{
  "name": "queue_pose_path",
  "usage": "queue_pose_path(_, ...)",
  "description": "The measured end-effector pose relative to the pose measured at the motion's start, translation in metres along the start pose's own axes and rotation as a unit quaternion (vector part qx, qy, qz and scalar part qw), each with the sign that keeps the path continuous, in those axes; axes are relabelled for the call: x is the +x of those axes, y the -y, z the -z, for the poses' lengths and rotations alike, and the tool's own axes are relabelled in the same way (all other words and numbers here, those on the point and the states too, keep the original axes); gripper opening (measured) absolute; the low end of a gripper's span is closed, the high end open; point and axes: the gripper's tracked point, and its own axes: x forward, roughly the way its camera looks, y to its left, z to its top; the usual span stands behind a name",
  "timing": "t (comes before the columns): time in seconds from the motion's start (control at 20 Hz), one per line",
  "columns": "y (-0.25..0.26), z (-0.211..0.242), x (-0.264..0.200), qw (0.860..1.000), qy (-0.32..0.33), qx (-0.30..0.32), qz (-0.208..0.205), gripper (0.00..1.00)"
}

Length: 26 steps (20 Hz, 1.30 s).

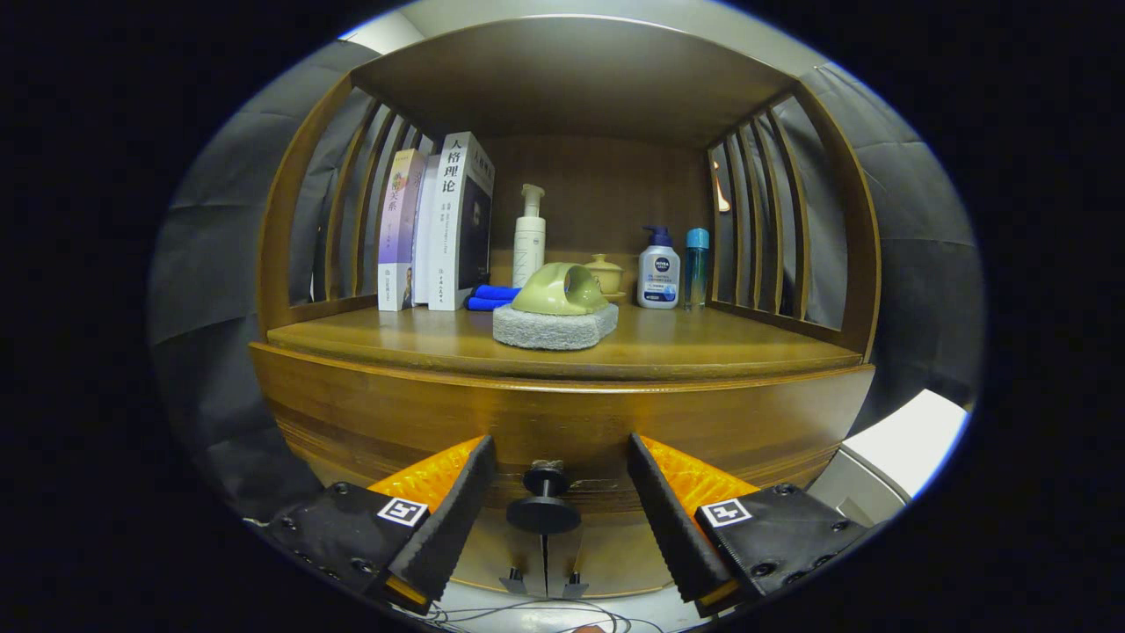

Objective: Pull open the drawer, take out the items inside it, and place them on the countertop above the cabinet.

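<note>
The wooden cabinet (562, 422) is filling the scene ahead of the gripper, its slatted sides and roof framing an open shelf, and its countertop (721, 347) is lying bare along the near right part. Below that top the drawer (369, 422) is sitting flush with the cabinet front, so it is reading as closed, and whatever it is holding is hidden behind its face. On the countertop a row of books (437, 224) is standing upright at the back left, with a folded blue cloth (490, 297) lying just beside them. Near the middle a grey sponge block (555, 327) is resting with a green cup (561, 290) lying on its side on top of it. Behind these a white pump bottle (529, 237) is standing, and towards the right a small lidded pot (605, 272), a white lotion bottle (659, 272) and a slim blue bottle (696, 268) are lined up near the slats. The gripper (554, 501) is hanging with its fingers spread wide, and the dark drawer knob (544, 503) is sitting between them, touching neither. This is fitting either a reach for the knob to pull the drawer out, or a release after the drawer has been pushed back in with its contents already up on top; the picture is not settling which. If a pull is coming, both fingers will need to be closing squarely on the knob's stem.
</note>
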Motion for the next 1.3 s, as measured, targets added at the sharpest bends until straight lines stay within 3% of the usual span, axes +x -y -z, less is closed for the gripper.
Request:
queue_pose_path(0.3,-0.003,-0.001,0.002,1.000,0.002,0.002,0.007,0.98)
queue_pose_path(0.45,-0.006,-0.010,-0.007,1.000,0.000,0.003,-0.012,0.97)
queue_pose_path(0.85,0.002,-0.131,-0.107,0.991,0.126,0.041,-0.034,0.97)
queue_pose_path(1.3,0.015,-0.166,-0.184,0.988,0.136,0.058,-0.042,0.97)
